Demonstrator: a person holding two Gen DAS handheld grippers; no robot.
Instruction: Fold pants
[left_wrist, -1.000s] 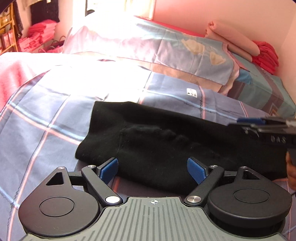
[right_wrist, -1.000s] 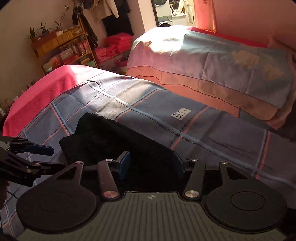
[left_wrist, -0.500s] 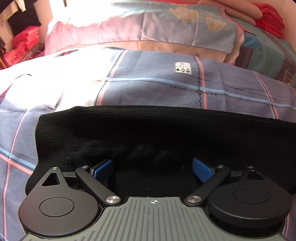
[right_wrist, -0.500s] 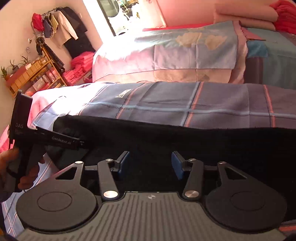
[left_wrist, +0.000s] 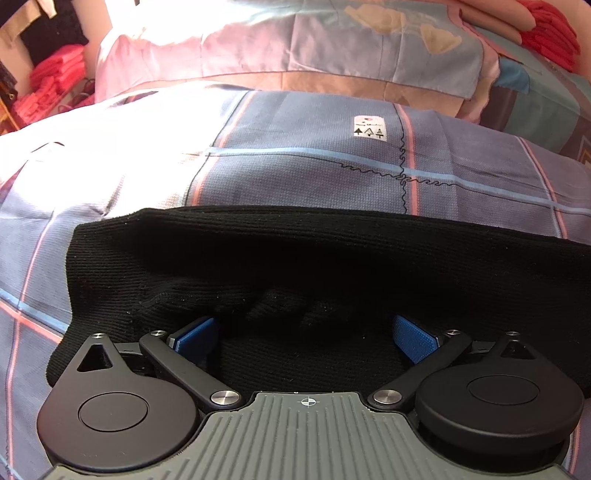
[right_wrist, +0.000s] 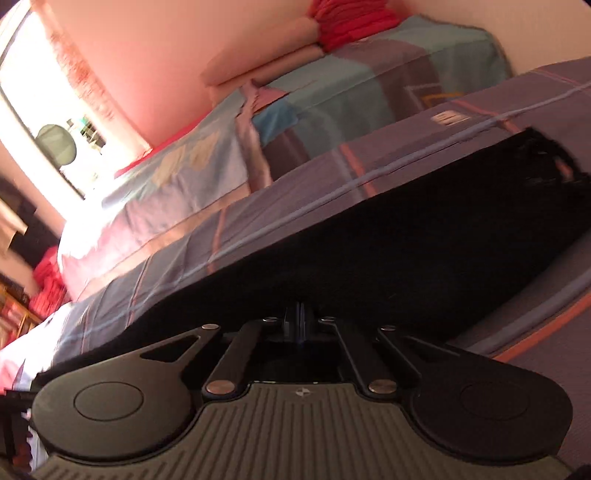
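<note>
The black knit pants (left_wrist: 314, 258) lie in a long, flat band across the blue plaid bedsheet (left_wrist: 295, 166), with the left gripper (left_wrist: 306, 332) spread wide over their bunched near edge and the right gripper (right_wrist: 300, 325) pinched shut on the dark cloth

You have black, matt, finely ribbed knit pants (left_wrist: 332, 258) on a woven checked blue cotton bedsheet (left_wrist: 295, 170), and your left tongs (left_wrist: 303, 332) show matt black plastic arms, shiny metal rivets and textured blue pads (left_wrist: 413, 338).
</note>
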